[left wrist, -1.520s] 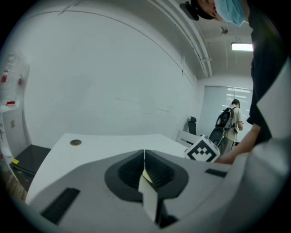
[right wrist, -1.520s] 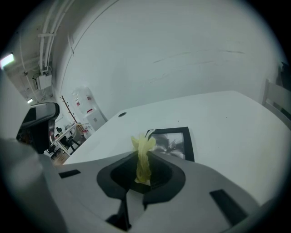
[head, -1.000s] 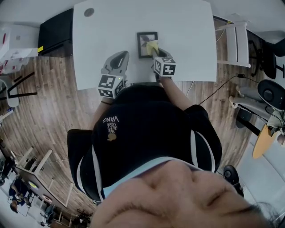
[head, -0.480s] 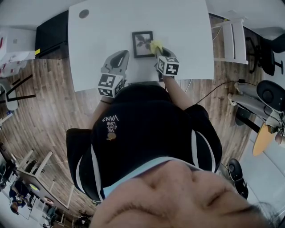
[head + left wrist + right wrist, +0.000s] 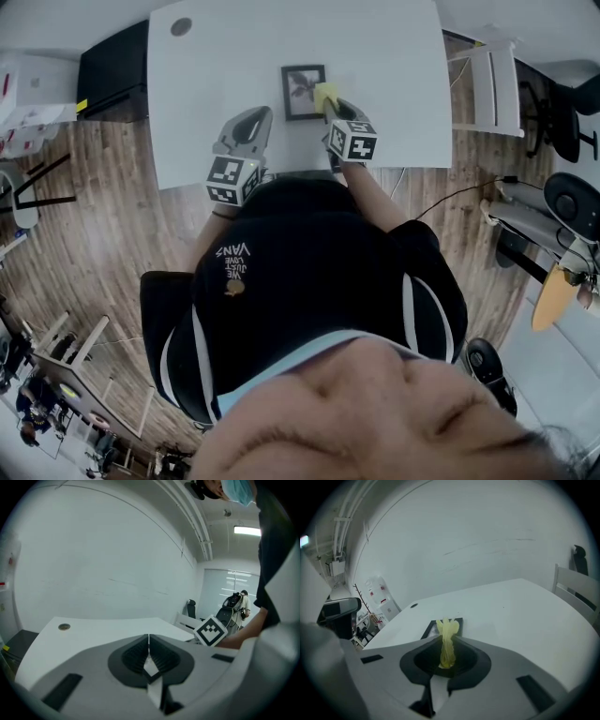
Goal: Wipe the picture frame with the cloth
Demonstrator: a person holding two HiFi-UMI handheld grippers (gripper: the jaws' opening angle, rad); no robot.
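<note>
One of nearly everything, two grippers

There is one white table [image 5: 394, 56], and on it one picture frame [image 5: 302, 92] and one round grey disc [image 5: 181, 27]. One yellow cloth [image 5: 325, 97] is in view. There are two grippers, the left gripper [image 5: 253, 120] and the right gripper [image 5: 331, 109], each with one marker cube, so two cubes in all. Beside the table stand one black cabinet [image 5: 112, 70] and one white chair [image 5: 492, 84]. One person [image 5: 309, 281] holds both grippers. The left gripper view shows one more person [image 5: 241, 604] far off, and one lit ceiling lamp [image 5: 246, 530].
</note>
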